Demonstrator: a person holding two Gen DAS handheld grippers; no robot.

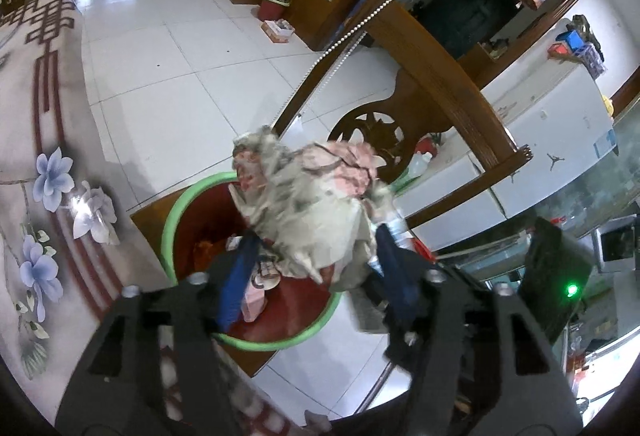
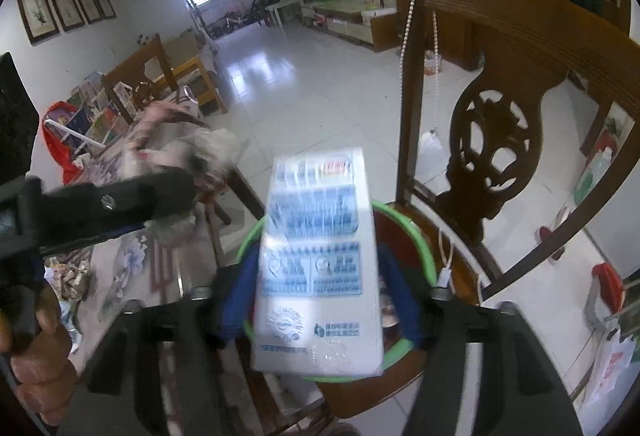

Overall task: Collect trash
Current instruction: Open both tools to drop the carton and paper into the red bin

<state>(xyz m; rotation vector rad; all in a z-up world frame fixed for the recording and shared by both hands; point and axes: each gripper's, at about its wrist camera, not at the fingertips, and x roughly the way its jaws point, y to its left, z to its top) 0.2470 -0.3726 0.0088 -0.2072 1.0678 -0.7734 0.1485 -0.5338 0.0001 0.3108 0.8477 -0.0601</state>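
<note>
Left gripper (image 1: pixel 316 268) has its fingers clamped on a big crumpled wad of paper trash (image 1: pixel 316 195), held right over the green-rimmed bin (image 1: pixel 172 224) that sits on the wooden chair seat (image 1: pixel 146 220). Right gripper (image 2: pixel 320 300) is pinched on a white milk carton (image 2: pixel 316 268) (blue print, a bit blurry), above the bin's near rim

Crumpled paper wad (image 1: pixel 316 203), glossy film-wrapped carton (image 2: pixel 318 272), polished wooden chair (image 2: pixel 492 139)
</note>
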